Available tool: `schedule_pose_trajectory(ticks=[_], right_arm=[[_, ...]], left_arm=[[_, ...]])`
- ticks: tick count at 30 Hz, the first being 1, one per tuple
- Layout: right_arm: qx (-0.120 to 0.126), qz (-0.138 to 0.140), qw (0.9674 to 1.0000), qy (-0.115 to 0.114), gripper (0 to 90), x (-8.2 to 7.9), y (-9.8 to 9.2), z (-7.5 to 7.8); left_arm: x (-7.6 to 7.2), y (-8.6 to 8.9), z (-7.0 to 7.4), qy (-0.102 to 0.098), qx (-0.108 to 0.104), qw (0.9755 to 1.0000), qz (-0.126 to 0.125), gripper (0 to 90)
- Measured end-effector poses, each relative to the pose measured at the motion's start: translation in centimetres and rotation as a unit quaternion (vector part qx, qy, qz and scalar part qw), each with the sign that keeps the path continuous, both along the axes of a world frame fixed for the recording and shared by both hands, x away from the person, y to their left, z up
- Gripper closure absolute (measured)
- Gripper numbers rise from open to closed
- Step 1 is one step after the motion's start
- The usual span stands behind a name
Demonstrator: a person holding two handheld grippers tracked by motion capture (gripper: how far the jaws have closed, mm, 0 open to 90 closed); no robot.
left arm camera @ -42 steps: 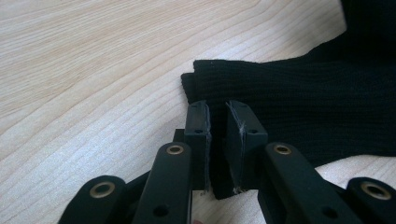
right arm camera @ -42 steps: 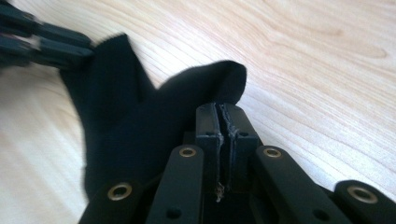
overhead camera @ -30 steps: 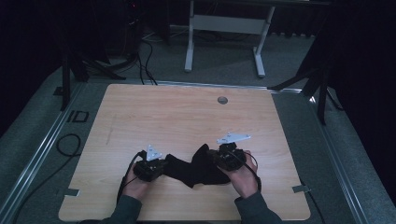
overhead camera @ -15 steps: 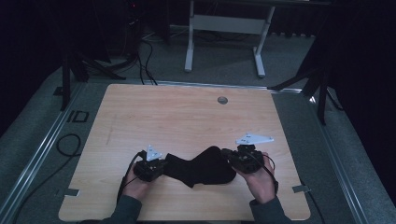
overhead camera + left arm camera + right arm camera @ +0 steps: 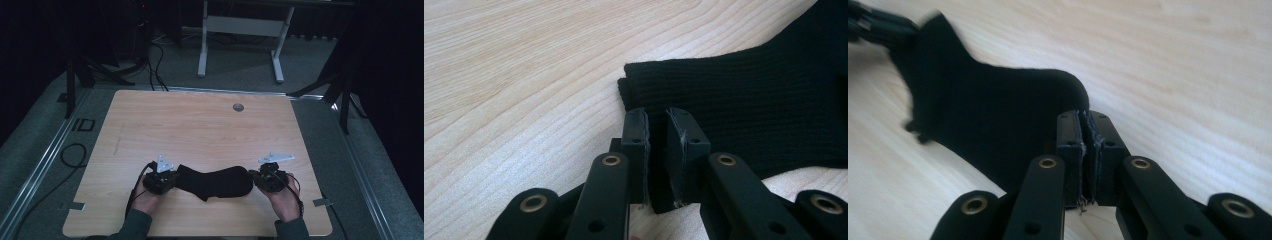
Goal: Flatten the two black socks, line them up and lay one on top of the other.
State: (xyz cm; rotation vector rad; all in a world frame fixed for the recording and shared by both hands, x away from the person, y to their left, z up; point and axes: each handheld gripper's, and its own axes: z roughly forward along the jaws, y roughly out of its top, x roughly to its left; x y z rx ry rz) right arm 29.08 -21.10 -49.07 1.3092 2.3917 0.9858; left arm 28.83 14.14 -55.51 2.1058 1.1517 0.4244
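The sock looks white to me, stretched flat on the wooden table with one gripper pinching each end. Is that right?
Not quite: the sock is black, not white, as the high view shows. The rest holds: it lies stretched flat on the wooden table, with the left gripper pinching one end and the right gripper pinching the other.

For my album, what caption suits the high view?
A person's two hand-held grippers, left and right, hold a black knitted sock stretched flat on a light wooden table.

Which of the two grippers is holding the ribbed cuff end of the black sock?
The left gripper is: its jaws pinch the sock at the ribbed, open cuff. The right gripper grips the rounded toe end.
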Motion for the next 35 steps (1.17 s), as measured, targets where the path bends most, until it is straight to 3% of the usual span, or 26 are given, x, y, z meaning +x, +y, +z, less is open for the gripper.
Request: schedule_pose_trajectory(ticks=[6,10,12,15,20,22,26,35], right_arm=[[-0.026,-0.019,0.9993,0.018,84.3,0.6,-0.5,-2.3],[-0.023,-0.026,0.999,0.028,81.2,0.9,-1.1,-3.0],[-0.016,-0.028,0.9991,0.026,75.6,0.9,-1.4,-3.0],[0.001,-0.036,0.9993,0.013,60.3,0.9,-1.8,-2.7],[0.028,-0.055,0.9981,-0.001,49.2,1.1,-2.8,-2.4],[0.03,-0.062,0.9976,-0.001,47.8,1.1,-3.2,-2.4],[0.033,-0.074,0.9967,-0.003,46.7,1.3,-3.9,-2.6],[0.035,-0.087,0.9956,0.003,44.4,1.7,-4.9,-3.5]], left_arm=[[0.0,0.0,0.0,0.001,-0.001,1.0,0.0,79.5],[0.0,0.0,0.0,0.002,-0.002,1.0,0.001,79.4],[0.0,0.0,0.0,0.001,-0.003,1.0,0.001,78.8],[0.0,0.1,0.1,0.0,-0.004,1.0,0.004,75.5],[0.1,0.5,0.4,-0.002,-0.025,0.9996,0.011,61.0],[0.1,0.8,0.6,-0.003,-0.043,0.9989,0.017,57.7],[0.1,1.6,1.0,-0.016,-0.059,0.9974,0.037,53.9],[0.2,3.4,1.6,-0.027,-0.06,0.9945,0.081,53.5]])
